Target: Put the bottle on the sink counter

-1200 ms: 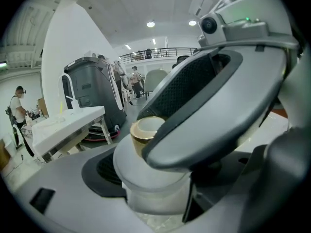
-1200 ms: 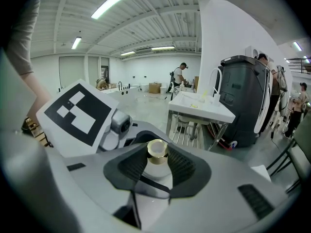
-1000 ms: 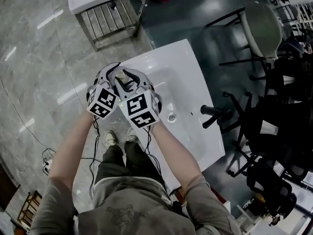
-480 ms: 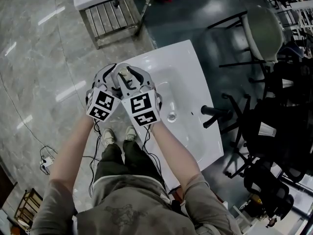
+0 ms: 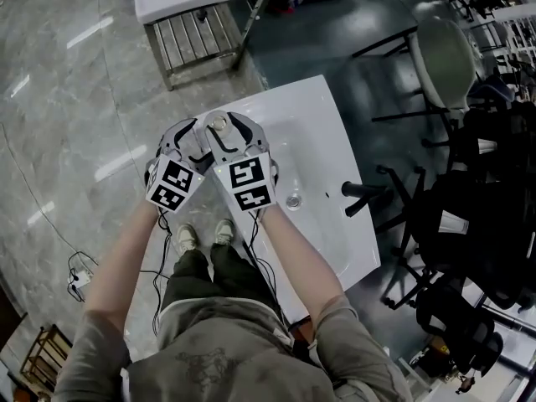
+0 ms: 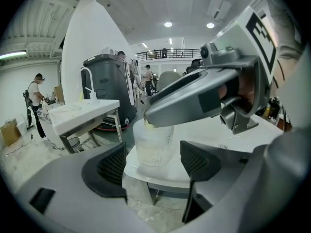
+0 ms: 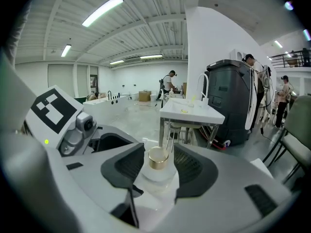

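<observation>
**Bottle set down at the corner of the surface: release step**

Bottle [image 5: 219,125], clear-bodied with a gold cap [image 7: 158,158], stands upright on the white sink surface [image 5: 311,111]. It is close to the front edge, by the left corner, on the side away from the faucet [image 5: 360,196]. Its base appears to rest flat on the surface, so I judge the placing itself to be done and the step in hand to be the letting-go.

My right hand-held gripper [image 7: 159,166] reaches over the bottle from above. Its jaws are opening, with the cap between them and a narrow gap showing on each side, so the pads no longer press on it. My left hand-held gripper [image 6: 154,161] is released, jaws wide. The bottle body stands just ahead of them, in line with the gap, and neither pad touches it.

The next move calls for drawing both hand-held grippers straight back and up. The right pads must clear the cap without brushing it, since the bottle sits near the edge and a nudge could tip it off.
</observation>
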`<control>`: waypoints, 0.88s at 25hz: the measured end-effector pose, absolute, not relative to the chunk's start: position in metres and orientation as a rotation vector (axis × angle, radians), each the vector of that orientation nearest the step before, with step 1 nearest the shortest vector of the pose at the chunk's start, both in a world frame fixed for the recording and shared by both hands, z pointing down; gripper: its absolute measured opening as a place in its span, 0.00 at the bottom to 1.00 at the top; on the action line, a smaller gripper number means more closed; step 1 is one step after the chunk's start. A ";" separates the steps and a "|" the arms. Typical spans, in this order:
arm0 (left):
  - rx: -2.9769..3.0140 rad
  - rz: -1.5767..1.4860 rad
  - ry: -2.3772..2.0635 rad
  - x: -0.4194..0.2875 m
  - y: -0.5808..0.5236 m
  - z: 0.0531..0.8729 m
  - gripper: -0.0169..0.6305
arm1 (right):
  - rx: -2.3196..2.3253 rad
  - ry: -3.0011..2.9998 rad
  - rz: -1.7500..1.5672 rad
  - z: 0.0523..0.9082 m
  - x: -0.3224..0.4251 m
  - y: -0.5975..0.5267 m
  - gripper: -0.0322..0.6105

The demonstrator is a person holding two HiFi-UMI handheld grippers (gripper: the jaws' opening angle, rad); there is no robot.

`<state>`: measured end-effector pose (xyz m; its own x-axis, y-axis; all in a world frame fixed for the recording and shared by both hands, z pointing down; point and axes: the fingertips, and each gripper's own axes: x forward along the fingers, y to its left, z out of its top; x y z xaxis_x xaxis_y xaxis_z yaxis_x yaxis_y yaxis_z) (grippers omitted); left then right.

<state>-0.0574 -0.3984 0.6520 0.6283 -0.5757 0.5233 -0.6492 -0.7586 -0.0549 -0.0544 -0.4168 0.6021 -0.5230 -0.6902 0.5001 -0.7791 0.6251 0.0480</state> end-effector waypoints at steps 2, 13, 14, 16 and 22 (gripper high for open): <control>2.710 0.827 -1.019 -0.060 -0.393 0.648 0.54 | 1.185 -2.370 0.234 0.592 -0.052 -0.416 0.33; 2.677 0.809 -1.076 -0.076 -0.370 0.593 0.53 | 1.339 -2.357 0.159 0.521 -0.026 -0.406 0.17; 2.688 0.804 -1.079 -0.078 -0.367 0.585 0.53 | 1.345 -2.362 0.151 0.514 -0.026 -0.403 0.16; 2.708 0.778 -1.111 -0.082 -0.363 0.568 0.53 | 1.360 -2.378 0.141 0.498 -0.025 -0.395 0.14; 2.756 0.587 -1.372 -0.105 -0.358 0.492 0.21 | 1.376 -2.454 0.060 0.442 -0.022 -0.371 0.13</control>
<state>-0.1046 -0.3579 0.4917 0.5465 -0.7685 0.3327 -0.7715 -0.6166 -0.1570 -0.0225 -0.3708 0.4425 -0.4814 -0.8233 0.3008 -0.8370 0.5336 0.1210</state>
